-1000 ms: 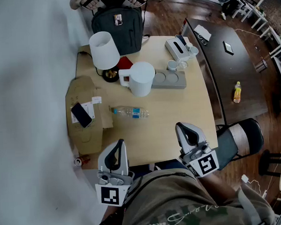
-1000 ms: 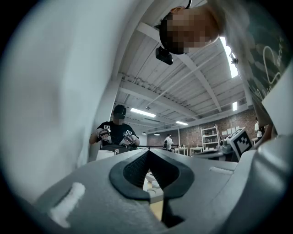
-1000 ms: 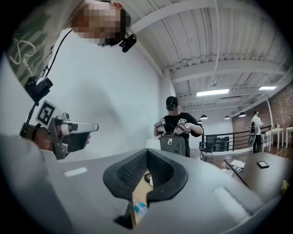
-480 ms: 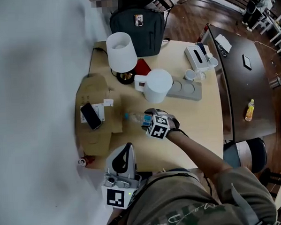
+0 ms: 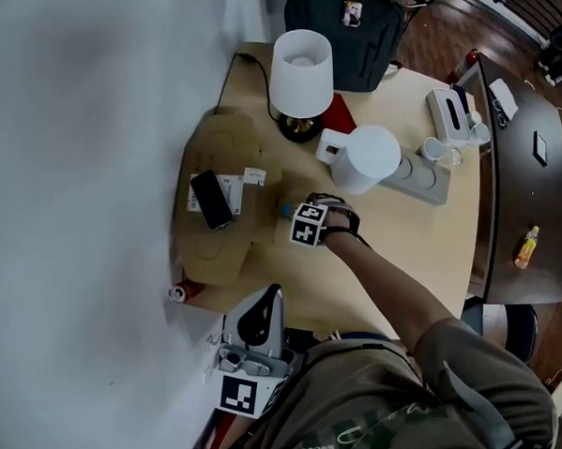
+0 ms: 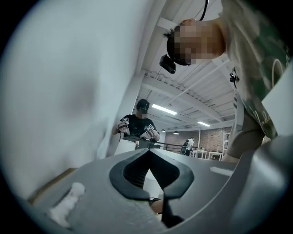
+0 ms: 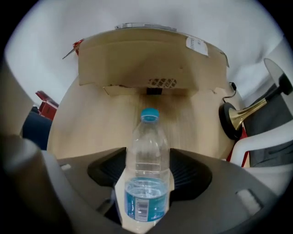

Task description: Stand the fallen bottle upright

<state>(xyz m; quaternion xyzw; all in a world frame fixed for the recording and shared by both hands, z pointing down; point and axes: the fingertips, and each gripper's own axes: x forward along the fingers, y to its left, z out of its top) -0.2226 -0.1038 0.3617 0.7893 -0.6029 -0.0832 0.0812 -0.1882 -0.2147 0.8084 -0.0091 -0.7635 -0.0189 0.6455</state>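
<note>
A clear water bottle (image 7: 146,160) with a blue cap and blue label lies on its side on the light wooden table (image 5: 404,250). In the head view only its blue cap end (image 5: 285,210) shows beside the marker cube. My right gripper (image 7: 147,154) points straight down over the bottle. Its jaws stand wide on either side of the bottle's body, so it is open. In the head view the right gripper (image 5: 305,219) hides most of the bottle. My left gripper (image 5: 270,294) hangs off the table's near edge, shut and empty; the left gripper (image 6: 147,151) looks out level into the room.
Flattened cardboard (image 5: 219,199) with a phone (image 5: 211,198) lies just beyond the bottle's cap. A white lamp (image 5: 301,72), a white jug (image 5: 367,158), a grey tray with cups (image 5: 429,178) and a tissue box (image 5: 452,114) stand behind. A red can (image 5: 178,292) is by the table's corner.
My right gripper went from the table's near edge out to the bottle, turned to point down and came low over it. The left gripper barely shifted.
</note>
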